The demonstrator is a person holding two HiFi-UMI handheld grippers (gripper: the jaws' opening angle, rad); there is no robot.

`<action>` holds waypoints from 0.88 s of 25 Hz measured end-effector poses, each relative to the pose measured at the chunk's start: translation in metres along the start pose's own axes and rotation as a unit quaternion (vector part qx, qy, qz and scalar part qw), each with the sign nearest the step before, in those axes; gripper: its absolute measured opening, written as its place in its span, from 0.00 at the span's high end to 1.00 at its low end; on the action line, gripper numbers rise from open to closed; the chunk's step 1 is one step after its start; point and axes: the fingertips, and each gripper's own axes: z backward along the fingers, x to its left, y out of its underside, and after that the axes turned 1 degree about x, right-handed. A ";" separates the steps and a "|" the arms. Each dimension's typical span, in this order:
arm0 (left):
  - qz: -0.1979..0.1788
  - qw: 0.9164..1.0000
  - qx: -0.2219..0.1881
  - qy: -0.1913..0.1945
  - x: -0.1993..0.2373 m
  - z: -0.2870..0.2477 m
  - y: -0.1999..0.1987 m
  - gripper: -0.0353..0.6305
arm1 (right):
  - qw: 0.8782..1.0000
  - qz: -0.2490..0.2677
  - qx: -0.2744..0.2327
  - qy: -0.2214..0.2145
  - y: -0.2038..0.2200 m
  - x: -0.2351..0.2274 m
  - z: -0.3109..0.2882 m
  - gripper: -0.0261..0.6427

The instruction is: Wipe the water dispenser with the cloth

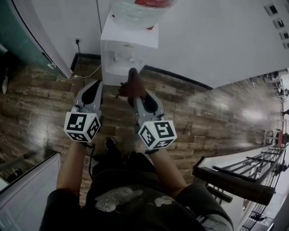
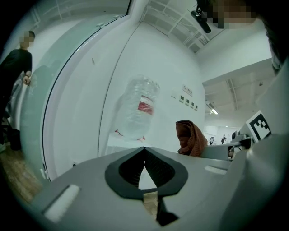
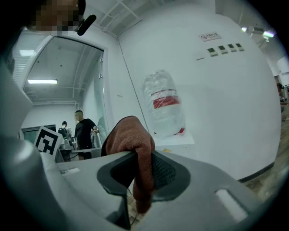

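A: Where is the cloth (image 3: 130, 135) found, and how is it held?

B: It is gripped in the right gripper (image 3: 143, 169) – the jaws are clenched on a fold of it. A rounded bunch is left standing above the pads, and a short tail is left hanging below. The left gripper (image 2: 144, 153) is closed with the tips together, and nothing is held in it.

A: And the water dispenser (image 1: 126, 47)?

B: It is seen on the far side, set against the white wall, with a bottle (image 1: 140, 11) mounted on top. Both grippers are held on the near side of it. From the head view, the cloth is judged not yet pressed on the front.

A: How is the cloth expected to handle?

B: It is judged soft, light and limp, so it will be folded easily under pressure. The hold close to the bunch is considered good – the bunch can be pressed flat on the panel. The casing is probably stiff and smooth. Gentle strokes are advised around the taps (image 1: 116, 57).
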 end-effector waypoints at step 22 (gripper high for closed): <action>-0.026 0.999 -0.026 -0.029 -0.225 0.205 0.053 0.92 | 0.999 -0.007 -0.031 0.000 0.044 -0.023 0.320 0.86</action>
